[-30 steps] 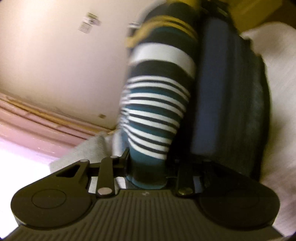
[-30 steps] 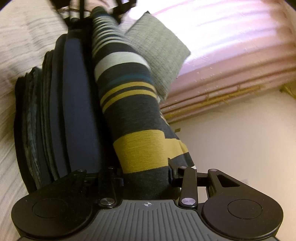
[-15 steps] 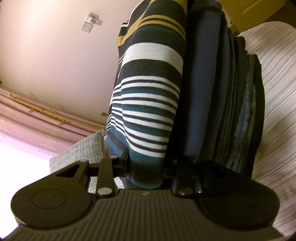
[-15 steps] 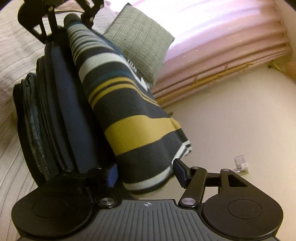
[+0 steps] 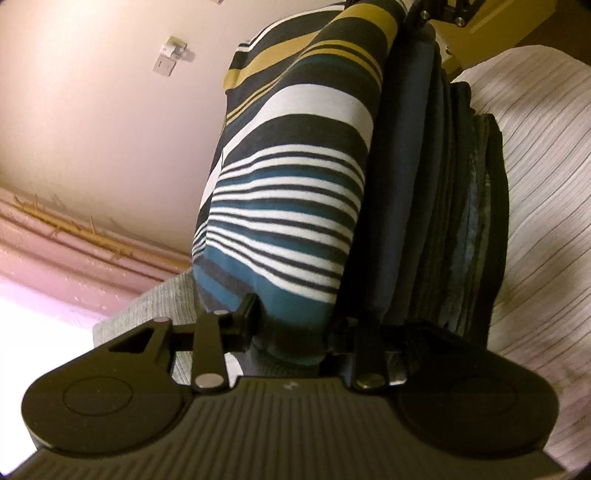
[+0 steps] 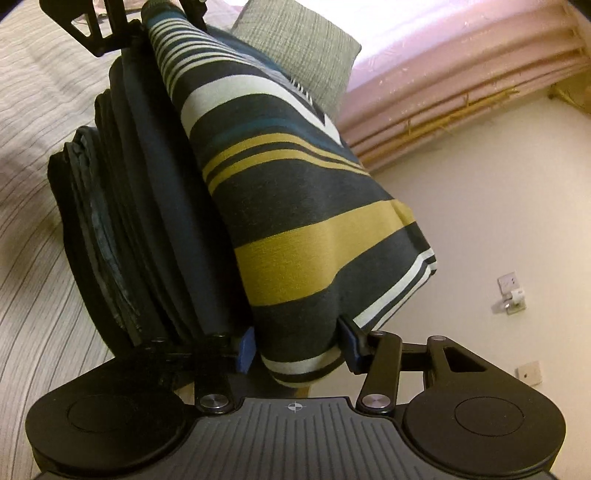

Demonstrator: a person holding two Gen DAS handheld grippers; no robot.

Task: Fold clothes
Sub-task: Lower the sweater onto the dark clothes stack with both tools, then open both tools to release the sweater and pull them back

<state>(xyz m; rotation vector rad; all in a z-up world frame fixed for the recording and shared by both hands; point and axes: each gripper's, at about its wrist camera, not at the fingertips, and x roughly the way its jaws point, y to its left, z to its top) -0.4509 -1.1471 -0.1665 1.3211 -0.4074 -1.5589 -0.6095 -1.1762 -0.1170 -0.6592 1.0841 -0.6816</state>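
A folded striped garment (image 5: 295, 184), in dark grey, white, teal and mustard bands, lies along the top of a stack of dark folded clothes (image 5: 443, 221). My left gripper (image 5: 295, 328) holds its teal end; the jaws are opening, with the fabric still filling the gap and touching both pads. In the right wrist view the striped garment (image 6: 295, 206) rests against the stack (image 6: 147, 221). My right gripper (image 6: 297, 347) has the mustard-and-grey end between its blue pads (image 6: 245, 349), and its jaws are closing on it. The left gripper (image 6: 162, 14) shows at the far end.
The stack sits on a pale striped bedcover (image 6: 29, 258). A grey woven cushion (image 6: 303, 55) lies just beyond the garment. Pink curtains (image 6: 461, 74) hang behind it, and a cream wall with a socket (image 6: 511, 291) is on the garment's open side.
The right jaws spread wide off the garment's end, then came back in onto it, and that gripper rolled. The left jaws stand slightly wider. The garment lies closer against the stack.
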